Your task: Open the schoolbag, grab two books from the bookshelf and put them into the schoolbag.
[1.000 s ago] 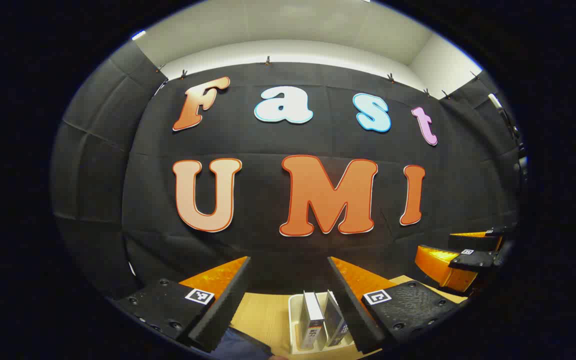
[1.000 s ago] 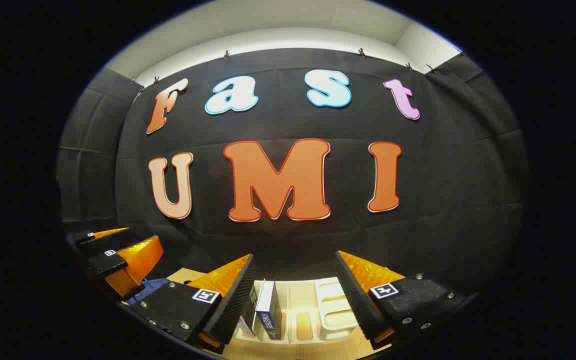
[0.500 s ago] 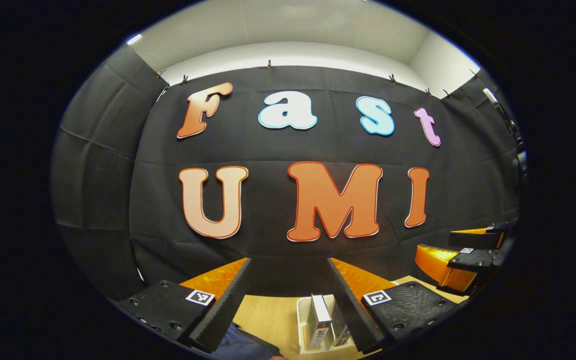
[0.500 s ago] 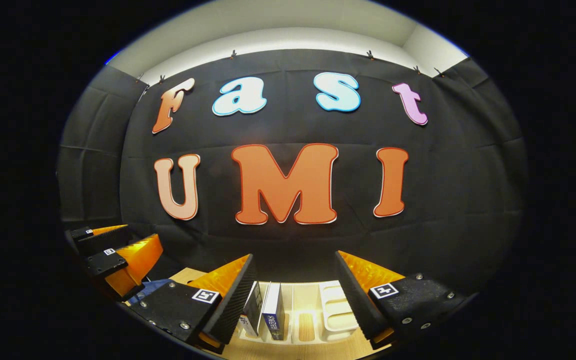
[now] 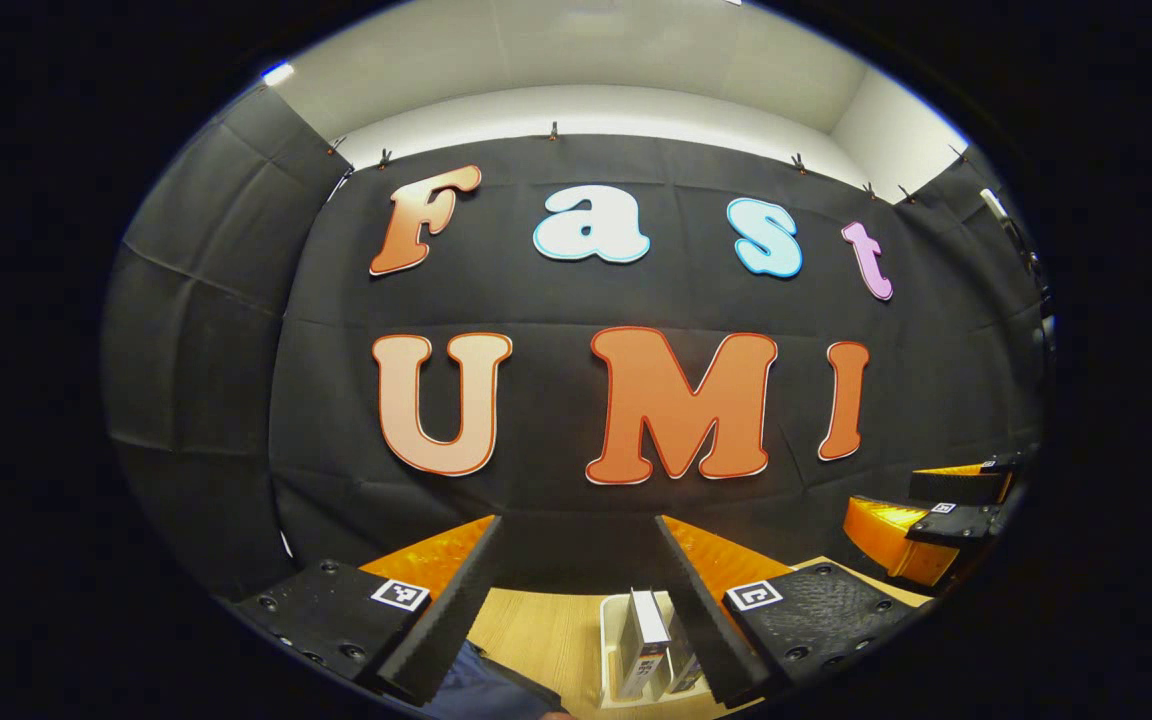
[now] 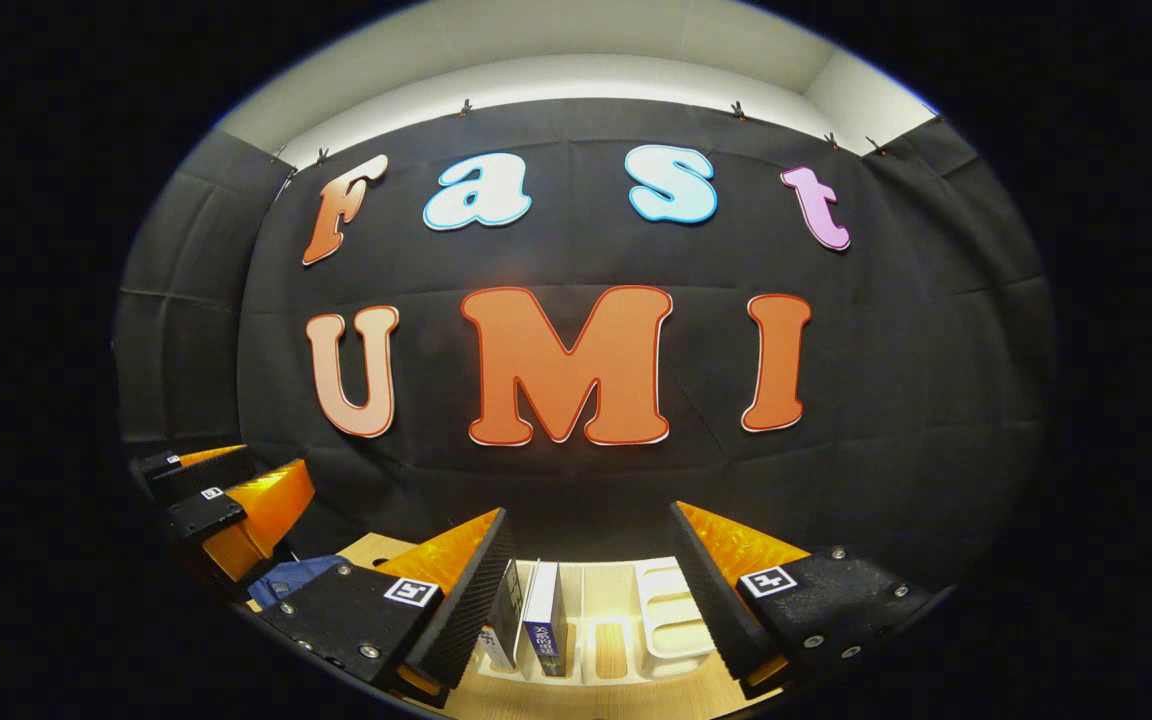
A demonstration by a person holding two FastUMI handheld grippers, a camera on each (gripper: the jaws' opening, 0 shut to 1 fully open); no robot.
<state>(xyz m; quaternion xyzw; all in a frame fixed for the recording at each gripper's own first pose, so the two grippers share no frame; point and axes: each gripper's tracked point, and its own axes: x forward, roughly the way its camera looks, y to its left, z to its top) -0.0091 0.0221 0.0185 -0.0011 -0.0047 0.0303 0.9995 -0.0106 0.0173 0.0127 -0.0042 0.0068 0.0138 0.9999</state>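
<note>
Your left gripper [image 5: 576,560] and right gripper [image 6: 591,550] both hang above the table [image 5: 536,630] w/ jaws wide, holding nothing. The books [image 6: 544,630] stand upright in the left slots of the white bookshelf [image 6: 671,620] (far side of table). A bit of blue schoolbag [image 6: 286,580] lies near left, beside your left gripper.

The bookshelf [image 6: 671,625] stands on the worktop [image 5: 536,630] against the wall. Two books [image 6: 541,620] stand upright in its left part. The schoolbag [image 6: 291,578] lies on the worktop left of the bookshelf.
</note>
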